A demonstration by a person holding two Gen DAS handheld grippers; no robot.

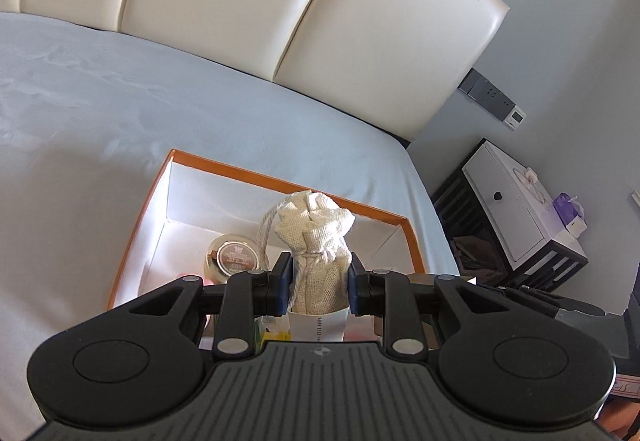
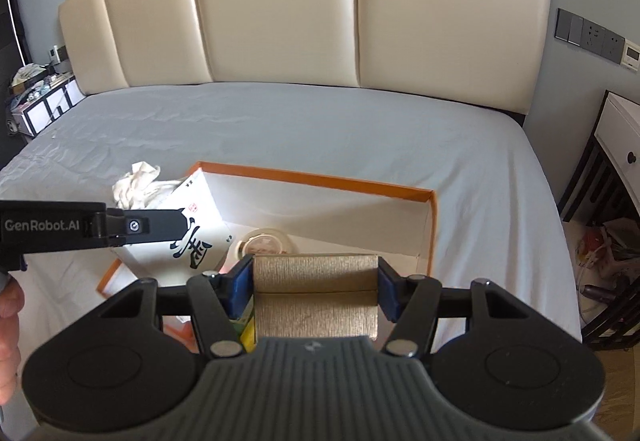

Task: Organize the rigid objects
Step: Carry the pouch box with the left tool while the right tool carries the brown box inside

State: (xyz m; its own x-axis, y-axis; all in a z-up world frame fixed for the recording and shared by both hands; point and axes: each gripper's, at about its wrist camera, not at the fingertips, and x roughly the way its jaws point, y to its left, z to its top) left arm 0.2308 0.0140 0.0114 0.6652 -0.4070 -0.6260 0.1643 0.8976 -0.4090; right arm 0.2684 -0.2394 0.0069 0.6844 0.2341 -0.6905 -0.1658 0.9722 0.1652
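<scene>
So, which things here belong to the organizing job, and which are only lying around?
Job:
left gripper shut on cloth drawstring pouch
right gripper holding gold box
orange-rimmed box
round jar

Lying about:
crumpled white cloth
nightstand
headboard

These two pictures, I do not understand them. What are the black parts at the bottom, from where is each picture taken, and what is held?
No robot here: a person carries a hand-held two-finger gripper in each hand, and a camera on each looks forward along its fingers.

The left wrist view shows the left gripper shut on a cream cloth pouch tied with string. The right wrist view shows the right gripper shut on a gold box; the left gripper also enters from the picture's left side.

Below lies a bed with a grey sheet. On it sits an open orange-edged box, white inside, holding a round jar. A crumpled white cloth lies beside it.
</scene>
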